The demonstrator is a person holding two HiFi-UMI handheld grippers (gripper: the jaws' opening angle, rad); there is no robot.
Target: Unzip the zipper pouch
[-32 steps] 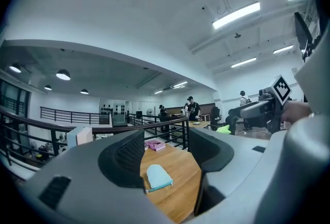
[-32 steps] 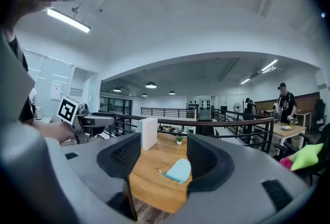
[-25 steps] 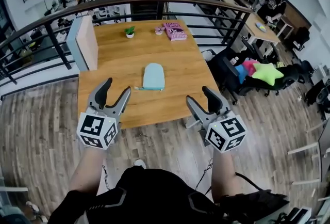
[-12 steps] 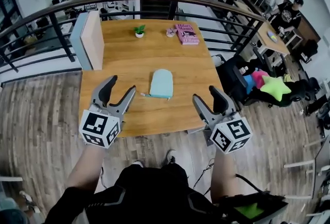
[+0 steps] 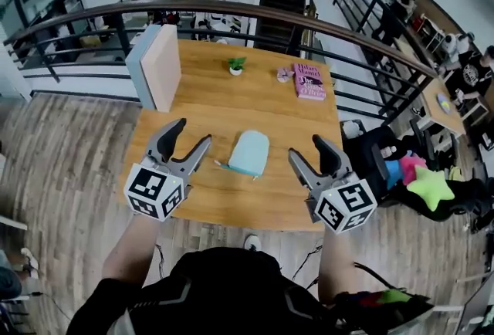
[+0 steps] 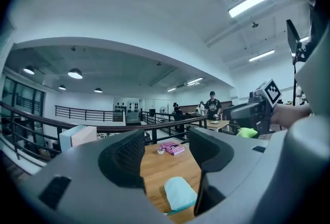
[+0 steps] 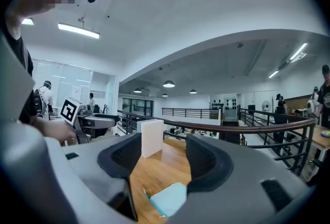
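A pale teal zipper pouch (image 5: 250,153) lies flat near the middle of the wooden table (image 5: 231,102), its zipper edge and a small pull tab toward the front left. It also shows low in the left gripper view as the pouch (image 6: 180,193) and in the right gripper view as the pouch (image 7: 167,199). My left gripper (image 5: 189,139) hovers open just left of the pouch, above the table's front. My right gripper (image 5: 309,153) hovers open to its right. Neither touches it.
A white-and-tan block (image 5: 157,67) stands upright on the table's back left. A small potted plant (image 5: 236,65), a small object and a pink book (image 5: 309,82) lie at the back. A dark railing (image 5: 231,13) curves behind the table. Wooden floor surrounds it.
The view has shifted: the table and pouch now sit a little further right and nearer. Both grippers stay open, flanking the pouch much as before.
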